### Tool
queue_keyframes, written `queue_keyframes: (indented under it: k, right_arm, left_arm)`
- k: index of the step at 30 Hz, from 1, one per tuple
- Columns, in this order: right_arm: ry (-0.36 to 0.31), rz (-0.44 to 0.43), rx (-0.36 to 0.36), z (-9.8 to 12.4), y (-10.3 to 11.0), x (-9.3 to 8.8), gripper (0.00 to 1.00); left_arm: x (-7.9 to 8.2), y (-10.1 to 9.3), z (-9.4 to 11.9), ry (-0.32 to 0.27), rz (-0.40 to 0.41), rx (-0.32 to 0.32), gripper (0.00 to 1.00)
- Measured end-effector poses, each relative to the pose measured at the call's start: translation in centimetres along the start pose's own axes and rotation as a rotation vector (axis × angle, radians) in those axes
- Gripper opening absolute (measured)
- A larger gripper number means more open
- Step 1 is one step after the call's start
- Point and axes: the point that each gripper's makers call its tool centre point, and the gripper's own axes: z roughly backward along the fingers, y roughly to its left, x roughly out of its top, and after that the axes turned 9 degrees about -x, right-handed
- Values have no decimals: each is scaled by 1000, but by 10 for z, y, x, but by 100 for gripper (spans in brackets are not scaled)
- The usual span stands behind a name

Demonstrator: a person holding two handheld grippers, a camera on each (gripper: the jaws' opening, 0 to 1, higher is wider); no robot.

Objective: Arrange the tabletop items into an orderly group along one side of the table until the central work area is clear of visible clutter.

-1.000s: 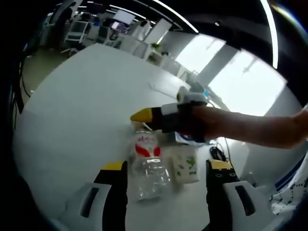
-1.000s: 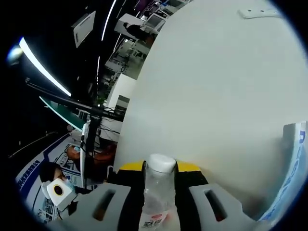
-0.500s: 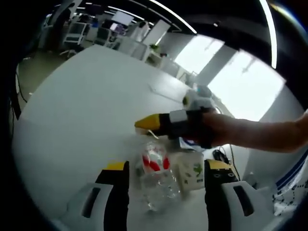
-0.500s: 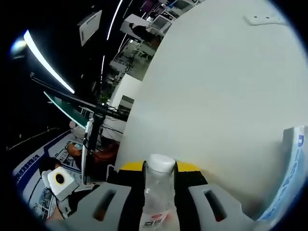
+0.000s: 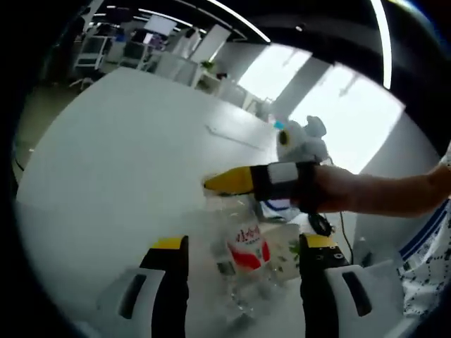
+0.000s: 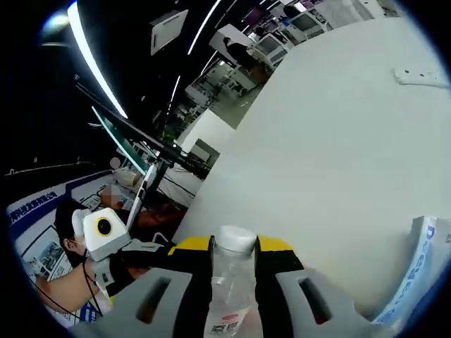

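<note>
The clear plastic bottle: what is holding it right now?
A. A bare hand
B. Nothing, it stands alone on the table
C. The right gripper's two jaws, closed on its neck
C: in the right gripper view the bottle sits clamped between the right gripper jaws, just under its white cap.

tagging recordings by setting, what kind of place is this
Probably an open-plan office or lab: a large white table, rows of desks with monitors behind it, and long ceiling light strips.

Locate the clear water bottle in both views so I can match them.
Left gripper view: the bottle hangs low center, between that view's own jaws, gripped near its top by the right hand-held gripper.
Right gripper view: its white cap and neck sit bottom center, between the jaws.
Shared landmark: the white table.
</note>
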Motion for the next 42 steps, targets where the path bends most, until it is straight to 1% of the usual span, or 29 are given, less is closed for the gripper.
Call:
queue_keyframes:
  k: [1,2,3,5,7,8,9,10,11,12,13,14,15,16,17,19,21,22,26,27,30,35,42]
  right_arm:
    - [-4,12,2,1,2,0,19]
    - [-9,24,7,1,4,1,19]
    - [-15,45,11,1,6,2,19]
    - [-27,80,36,5,16,1,19]
    - [-31,99,37,7,19,1,19]
    - [-33,111,38,7,21,1,19]
    - [-35,119,41,8,23,1,19]
    - [-38,135,46,8,25,1,19]
    - [-39,149,48,8,26,2,19]
    - [-41,161,51,9,30,1,19]
    - [-43,168,53,10,32,1,19]
    - [-46,178,57,10,34,1,19]
    - [-49,194,59,11,35,1,19]
    - [-51,199,60,11,36,1,19]
    - [-53,195,60,11,36,1,19]
    - [-56,202,57,12,36,1,19]
    - [-56,208,59,13,37,1,19]
    - [-56,211,59,14,38,1,19]
    - [-59,220,51,14,37,2,19]
    - [-60,220,54,14,38,2,19]
    - [-65,232,49,15,40,2,19]
    - [-81,256,51,17,46,6,18]
    - [-94,308,53,18,54,14,18]
  left_arm:
    - [-2,0,-2,9,8,-11,60]
    - [-5,-1,-5,34,10,-24,61]
    - [-6,-1,-8,45,-7,-41,61]
    - [-8,3,-11,57,3,-59,60]
    - [-8,4,-13,64,14,-88,60]
    - [-8,4,-14,68,25,-107,59]
    - [-9,0,-15,73,27,-146,58]
    - [-10,-3,-15,82,52,-175,57]
    - [-11,2,-16,94,55,-162,56]
    - [-13,0,-17,113,28,-182,57]
    - [-14,-2,-18,122,20,-196,57]
    - [-19,-5,-19,153,39,-218,55]
    - [-21,-2,-20,169,57,-206,54]
    - [-21,-3,-22,166,42,-210,54]
    - [-24,-4,-23,180,35,-228,54]
    - [-26,-1,-25,178,53,-227,53]
    - [-29,-1,-26,176,66,-241,50]
    - [-30,-2,-26,179,61,-242,48]
    - [-28,-10,-26,160,35,-290,42]
    - [-28,-8,-26,162,26,-278,42]
    - [-27,-9,-25,141,23,-288,41]
    - [-22,-9,-24,117,1,-284,39]
    - [-12,-8,-25,110,-20,-269,38]
